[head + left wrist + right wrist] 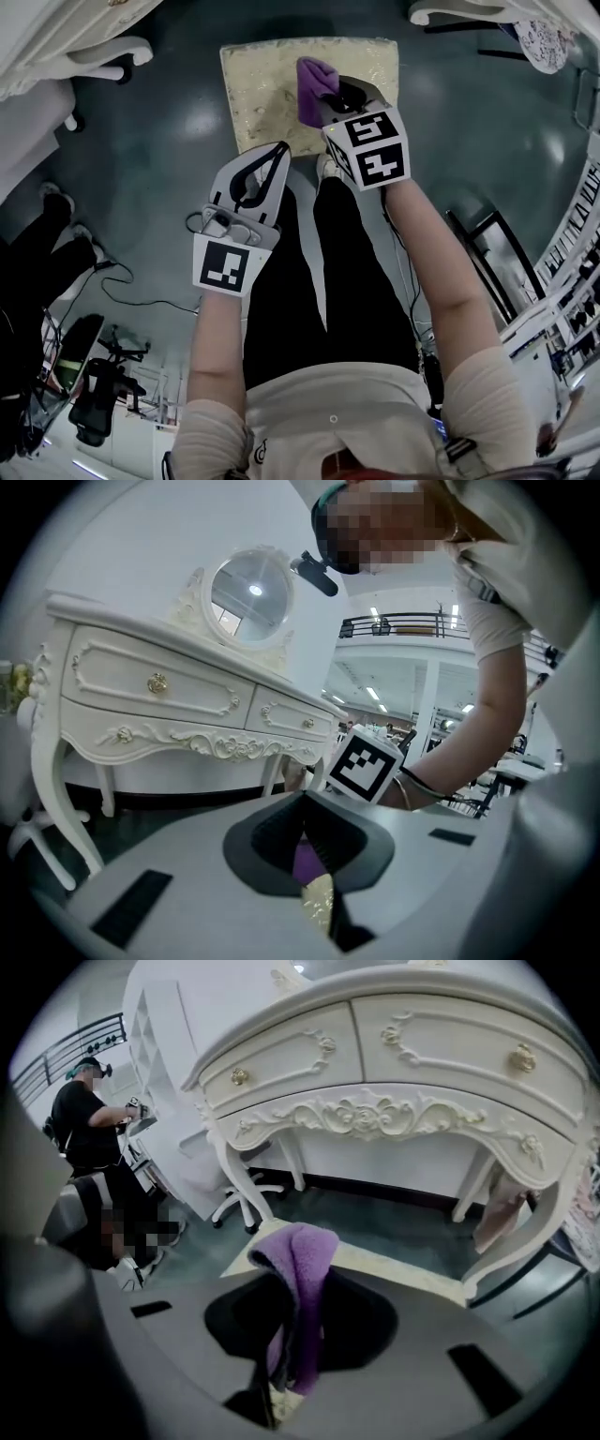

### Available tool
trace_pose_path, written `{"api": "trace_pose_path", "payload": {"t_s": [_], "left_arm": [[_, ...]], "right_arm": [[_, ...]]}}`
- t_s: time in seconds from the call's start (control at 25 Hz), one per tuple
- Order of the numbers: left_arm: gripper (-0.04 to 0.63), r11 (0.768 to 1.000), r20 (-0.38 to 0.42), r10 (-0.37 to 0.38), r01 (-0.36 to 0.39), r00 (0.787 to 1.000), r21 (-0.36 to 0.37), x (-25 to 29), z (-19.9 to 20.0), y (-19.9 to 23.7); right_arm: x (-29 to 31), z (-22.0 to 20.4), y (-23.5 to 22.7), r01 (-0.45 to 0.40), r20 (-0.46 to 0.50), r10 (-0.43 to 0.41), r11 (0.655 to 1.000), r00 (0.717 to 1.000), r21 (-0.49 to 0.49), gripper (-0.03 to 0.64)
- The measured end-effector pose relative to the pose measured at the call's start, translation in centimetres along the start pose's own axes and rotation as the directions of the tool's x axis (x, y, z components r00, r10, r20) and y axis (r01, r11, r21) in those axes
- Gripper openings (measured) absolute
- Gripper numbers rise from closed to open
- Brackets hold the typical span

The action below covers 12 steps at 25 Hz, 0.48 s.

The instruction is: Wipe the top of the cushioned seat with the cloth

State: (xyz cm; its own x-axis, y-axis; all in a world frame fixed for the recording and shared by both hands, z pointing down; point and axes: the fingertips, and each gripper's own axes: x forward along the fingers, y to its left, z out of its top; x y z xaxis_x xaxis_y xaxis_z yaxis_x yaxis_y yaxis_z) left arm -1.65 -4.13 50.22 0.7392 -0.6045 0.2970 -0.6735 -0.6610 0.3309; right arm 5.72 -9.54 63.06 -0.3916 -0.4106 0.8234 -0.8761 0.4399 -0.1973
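A square cream cushioned seat (pixel 262 80) stands on the dark floor in front of me. My right gripper (pixel 330 101) hangs over its right half, shut on a purple cloth (pixel 314 82) that sticks up between the jaws; the right gripper view shows the cloth (pixel 298 1279) draped over the closed jaws with the seat's edge (pixel 403 1269) beyond. My left gripper (pixel 278 150) is at the seat's near edge, jaws closed together on nothing. In the left gripper view (pixel 305 803) a sliver of cushion (pixel 319 904) and purple cloth (pixel 307 860) shows through the gap.
A white ornate dressing table (pixel 422 1063) with a round mirror (pixel 248 592) stands just past the seat. White chair legs (pixel 108 56) are at the upper left. Cables (pixel 141 300) and dark gear lie on the floor at left; another person (pixel 89 1119) stands far left.
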Motion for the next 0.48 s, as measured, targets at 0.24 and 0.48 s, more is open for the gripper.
{"api": "trace_pose_path", "payload": {"t_s": [0.24, 0.48], "left_arm": [[0.012, 0.999, -0.032, 0.048, -0.048, 0.998, -0.011, -5.1, -1.3, 4.4], [0.014, 0.996, -0.036, 0.092, -0.092, 0.995, -0.009, -8.3, -2.2, 7.3]], "right_arm": [[4.3, 0.1, 8.2, -0.092, -0.037, 0.091, 0.995, 0.995, -0.026, 0.081], [7.3, -0.2, 12.2, -0.134, -0.058, 0.131, 0.99, 0.99, -0.039, 0.081]]}}
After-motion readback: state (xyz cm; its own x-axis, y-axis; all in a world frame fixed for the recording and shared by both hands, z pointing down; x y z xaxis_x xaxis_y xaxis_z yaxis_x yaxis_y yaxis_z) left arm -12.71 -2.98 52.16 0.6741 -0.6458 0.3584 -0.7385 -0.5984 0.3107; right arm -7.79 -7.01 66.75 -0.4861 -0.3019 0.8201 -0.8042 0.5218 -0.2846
